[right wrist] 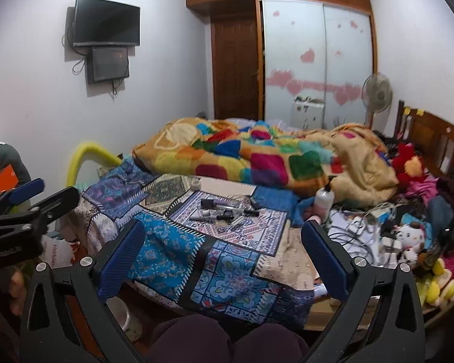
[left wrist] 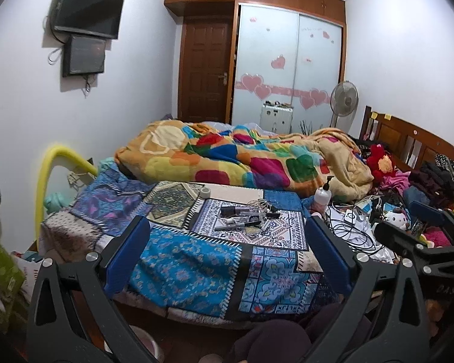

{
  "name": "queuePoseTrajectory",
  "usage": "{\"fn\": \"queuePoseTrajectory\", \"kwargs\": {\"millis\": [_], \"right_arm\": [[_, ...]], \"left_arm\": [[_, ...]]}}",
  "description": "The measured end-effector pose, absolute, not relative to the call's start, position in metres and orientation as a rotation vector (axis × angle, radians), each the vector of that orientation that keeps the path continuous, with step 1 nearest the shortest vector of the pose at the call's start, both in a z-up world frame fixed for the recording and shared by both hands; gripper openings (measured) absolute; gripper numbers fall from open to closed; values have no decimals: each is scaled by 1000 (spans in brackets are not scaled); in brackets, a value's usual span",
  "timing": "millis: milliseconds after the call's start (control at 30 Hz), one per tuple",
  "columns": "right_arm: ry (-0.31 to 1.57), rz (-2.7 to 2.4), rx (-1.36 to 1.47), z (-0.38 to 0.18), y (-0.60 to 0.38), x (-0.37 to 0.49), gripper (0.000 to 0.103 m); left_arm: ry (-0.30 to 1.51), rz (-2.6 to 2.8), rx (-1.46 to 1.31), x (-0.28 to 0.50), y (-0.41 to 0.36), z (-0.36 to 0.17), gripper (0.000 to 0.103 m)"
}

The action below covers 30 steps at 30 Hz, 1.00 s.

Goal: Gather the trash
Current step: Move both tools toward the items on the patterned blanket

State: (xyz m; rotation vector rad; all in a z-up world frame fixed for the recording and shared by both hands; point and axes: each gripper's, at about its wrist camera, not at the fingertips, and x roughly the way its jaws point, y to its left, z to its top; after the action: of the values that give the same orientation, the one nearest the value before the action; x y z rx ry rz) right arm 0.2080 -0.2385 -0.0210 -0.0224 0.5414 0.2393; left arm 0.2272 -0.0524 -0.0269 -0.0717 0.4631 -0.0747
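Note:
Several markers, tubes and small items (left wrist: 248, 216) lie in a loose pile on the patterned patchwork cloth (left wrist: 184, 260) on the bed; the pile also shows in the right wrist view (right wrist: 224, 211). A roll of tape (left wrist: 205, 193) sits behind them. My left gripper (left wrist: 227, 242) is open and empty, held above the near edge of the bed. My right gripper (right wrist: 224, 245) is open and empty, beside the left one, also short of the pile. The right gripper's body shows in the left wrist view (left wrist: 426, 236), and the left gripper's body shows in the right wrist view (right wrist: 24, 211).
A colourful blanket (left wrist: 242, 157) is heaped across the bed. A white pump bottle (left wrist: 323, 195) stands by tangled cables and chargers (left wrist: 354, 227). Plush toys and clothes (left wrist: 408, 187) crowd the right by the wooden headboard. A yellow rail (left wrist: 50, 169) is at left, a fan (left wrist: 344, 96) behind.

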Motion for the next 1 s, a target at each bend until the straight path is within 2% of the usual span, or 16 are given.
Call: {"fn": "queuePoseTrajectory", "kwargs": {"millis": [167,267,400,667,900,1000], "right_arm": [[617,263,4,-41,-245,254,102],[661,268,-4,-56,-248,283,96],[737,284,-1,-79,-252,325,81],[903,315,125,-139,-267,407,73],[1032,356,203,-193,-263,462,52],[1073,376,217,-214,-257,481,44]], "left_arm": [[527,-84,-65,282,-65,-52,102],[588,-99,-72,317,-69,-73,102],[673,-108,-104,367,-71,-107,102],[813,-131,-76,454,-77,-178,102],[891,-205,-32,512,-79,-228,87],[920,-241,-49,533,-77,-245,85]]}}
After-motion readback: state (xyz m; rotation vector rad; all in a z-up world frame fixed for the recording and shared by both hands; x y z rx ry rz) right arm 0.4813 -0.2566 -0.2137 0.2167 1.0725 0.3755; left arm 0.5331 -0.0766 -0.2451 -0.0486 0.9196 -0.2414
